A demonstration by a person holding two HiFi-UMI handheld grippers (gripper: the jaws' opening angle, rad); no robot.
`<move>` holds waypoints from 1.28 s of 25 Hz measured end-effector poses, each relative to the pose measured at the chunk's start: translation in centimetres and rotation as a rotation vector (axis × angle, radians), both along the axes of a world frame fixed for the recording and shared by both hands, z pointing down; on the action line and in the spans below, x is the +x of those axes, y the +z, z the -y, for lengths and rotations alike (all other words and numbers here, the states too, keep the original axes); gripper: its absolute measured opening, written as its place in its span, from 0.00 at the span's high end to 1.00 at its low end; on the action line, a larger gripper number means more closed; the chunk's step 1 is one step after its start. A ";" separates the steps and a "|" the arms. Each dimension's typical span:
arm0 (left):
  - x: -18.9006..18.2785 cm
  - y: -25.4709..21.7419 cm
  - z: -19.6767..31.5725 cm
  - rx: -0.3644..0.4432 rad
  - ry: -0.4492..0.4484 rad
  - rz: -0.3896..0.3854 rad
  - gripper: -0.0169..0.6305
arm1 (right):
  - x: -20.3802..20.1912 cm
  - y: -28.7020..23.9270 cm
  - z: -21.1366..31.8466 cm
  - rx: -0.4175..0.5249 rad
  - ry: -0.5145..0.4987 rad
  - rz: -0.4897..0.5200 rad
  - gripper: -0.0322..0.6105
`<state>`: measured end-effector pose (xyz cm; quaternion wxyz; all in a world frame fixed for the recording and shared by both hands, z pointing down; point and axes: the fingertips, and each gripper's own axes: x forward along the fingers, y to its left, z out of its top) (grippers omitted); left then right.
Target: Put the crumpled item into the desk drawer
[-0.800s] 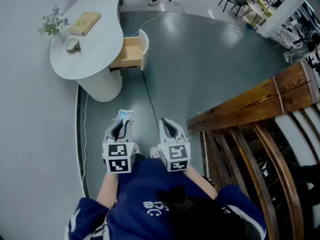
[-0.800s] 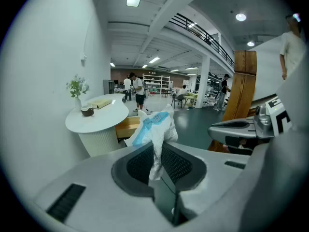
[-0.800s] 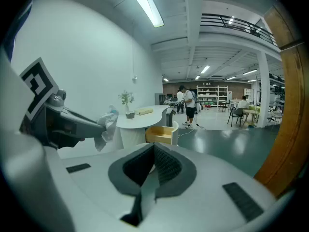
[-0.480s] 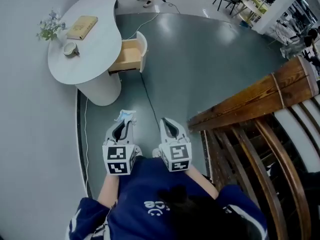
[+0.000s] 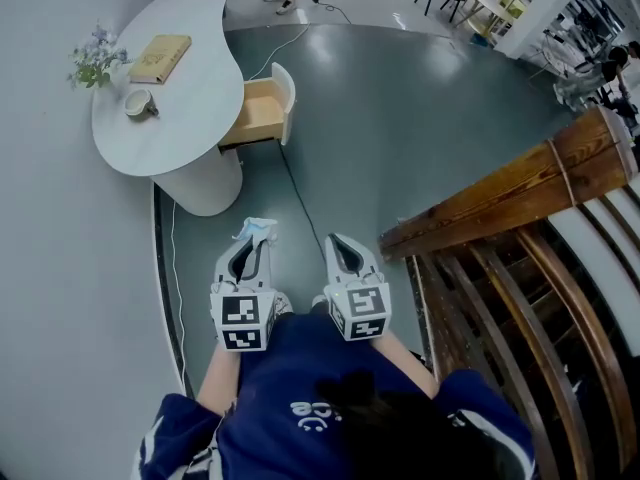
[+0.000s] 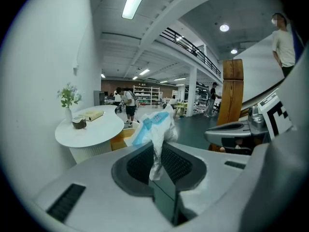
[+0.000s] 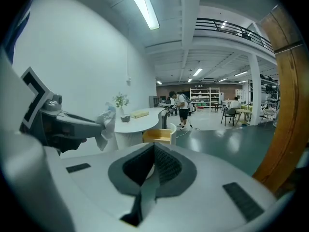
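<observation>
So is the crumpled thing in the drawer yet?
Not yet. Done: the drawer of the desk stands open, and the left gripper is shut on the crumpled item. In hand: the item is held above the floor, well short of the desk. Left: bring it over and drop it into the drawer. The right gripper is shut and empty.

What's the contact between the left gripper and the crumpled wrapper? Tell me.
Touching. The left gripper view shows the left gripper with its jaws clamped on the lower end of the crumpled wrapper, with no gap at the pads.
</observation>
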<state>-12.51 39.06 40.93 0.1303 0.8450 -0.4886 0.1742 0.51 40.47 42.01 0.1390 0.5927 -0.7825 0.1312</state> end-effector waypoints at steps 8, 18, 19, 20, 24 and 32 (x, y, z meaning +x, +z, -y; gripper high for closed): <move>-2.4 -0.3 0.1 -0.004 0.010 -0.054 0.89 | -1.7 0.5 -1.3 -0.024 0.032 -0.019 0.94; -2.9 0.0 0.5 -0.003 0.002 -0.090 0.89 | -2.2 0.3 -0.2 -0.015 0.010 -0.042 0.94; -2.9 0.3 0.6 -0.009 0.001 -0.087 0.89 | -2.3 0.4 0.1 -0.017 0.004 -0.038 0.94; -2.8 0.5 0.8 -0.014 0.001 -0.087 0.89 | -2.4 0.6 0.4 -0.019 -0.001 -0.034 0.94; -2.6 0.7 2.1 -0.018 -0.011 -0.076 0.89 | -2.2 1.4 2.4 -0.031 -0.015 -0.003 0.94; -1.5 0.6 6.8 -0.030 -0.068 -0.040 0.89 | -0.8 2.0 8.6 -0.051 -0.058 0.052 0.94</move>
